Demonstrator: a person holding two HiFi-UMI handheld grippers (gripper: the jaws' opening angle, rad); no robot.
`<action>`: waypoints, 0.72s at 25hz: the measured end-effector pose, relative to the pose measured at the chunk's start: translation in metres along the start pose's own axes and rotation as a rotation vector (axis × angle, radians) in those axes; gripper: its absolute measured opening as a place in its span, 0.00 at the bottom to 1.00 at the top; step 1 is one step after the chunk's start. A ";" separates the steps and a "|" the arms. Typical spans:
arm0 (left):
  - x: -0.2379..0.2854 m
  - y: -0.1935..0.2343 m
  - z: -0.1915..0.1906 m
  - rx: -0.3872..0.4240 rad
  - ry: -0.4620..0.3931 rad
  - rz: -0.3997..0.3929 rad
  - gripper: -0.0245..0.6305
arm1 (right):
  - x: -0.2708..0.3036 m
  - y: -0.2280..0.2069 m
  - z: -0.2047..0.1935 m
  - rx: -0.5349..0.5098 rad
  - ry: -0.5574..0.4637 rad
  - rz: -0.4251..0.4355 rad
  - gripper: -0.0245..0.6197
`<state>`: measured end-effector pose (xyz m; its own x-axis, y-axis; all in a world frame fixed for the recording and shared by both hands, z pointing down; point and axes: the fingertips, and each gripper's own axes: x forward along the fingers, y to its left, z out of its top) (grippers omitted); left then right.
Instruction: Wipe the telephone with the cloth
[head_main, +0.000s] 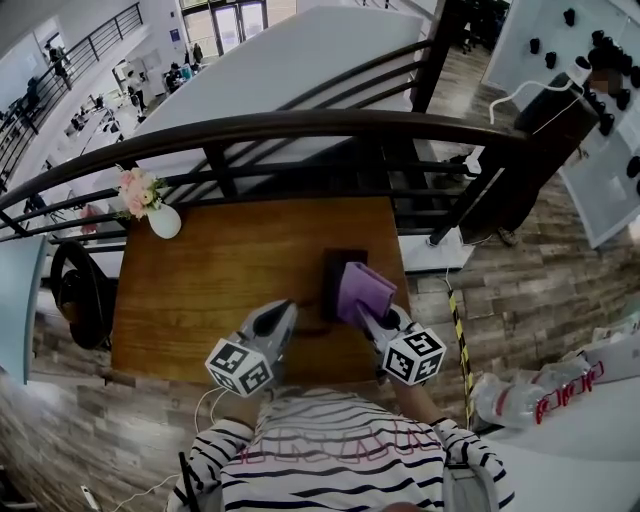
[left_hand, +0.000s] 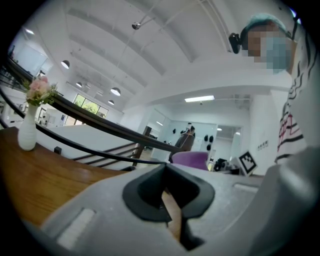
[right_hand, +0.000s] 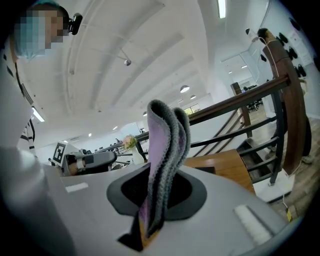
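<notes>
On your right gripper (head_main: 372, 316), the cloth (head_main: 366, 290) hides the fingers' tips from the head view, along with the side of the telephone (head_main: 333, 278) just beyond them; the telephone's details are too dark to tell.

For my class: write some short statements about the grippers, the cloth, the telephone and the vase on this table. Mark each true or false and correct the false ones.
1. The right gripper is shut on the purple cloth. True.
2. The left gripper grips the telephone. False: its jaws are together with nothing between them, and it sits to the left of the telephone.
3. The vase stands upright at the far left corner of the table. True.
4. The telephone is white. False: it is dark, and in the head view the cloth overlaps its right side.
</notes>
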<state>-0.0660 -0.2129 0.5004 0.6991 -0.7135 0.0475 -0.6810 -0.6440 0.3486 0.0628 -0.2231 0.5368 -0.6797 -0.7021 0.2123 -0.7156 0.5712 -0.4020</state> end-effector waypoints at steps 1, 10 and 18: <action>0.000 -0.001 -0.001 -0.001 0.001 -0.001 0.04 | -0.003 -0.001 0.000 0.002 -0.003 -0.005 0.12; 0.002 -0.007 -0.004 -0.007 0.001 0.003 0.04 | -0.018 -0.003 -0.001 0.000 -0.010 -0.029 0.12; 0.001 -0.015 -0.006 -0.013 -0.012 0.016 0.03 | -0.028 -0.001 0.000 -0.005 -0.014 -0.025 0.12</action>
<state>-0.0538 -0.2022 0.5007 0.6855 -0.7269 0.0418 -0.6890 -0.6291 0.3600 0.0826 -0.2041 0.5310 -0.6597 -0.7216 0.2099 -0.7328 0.5557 -0.3927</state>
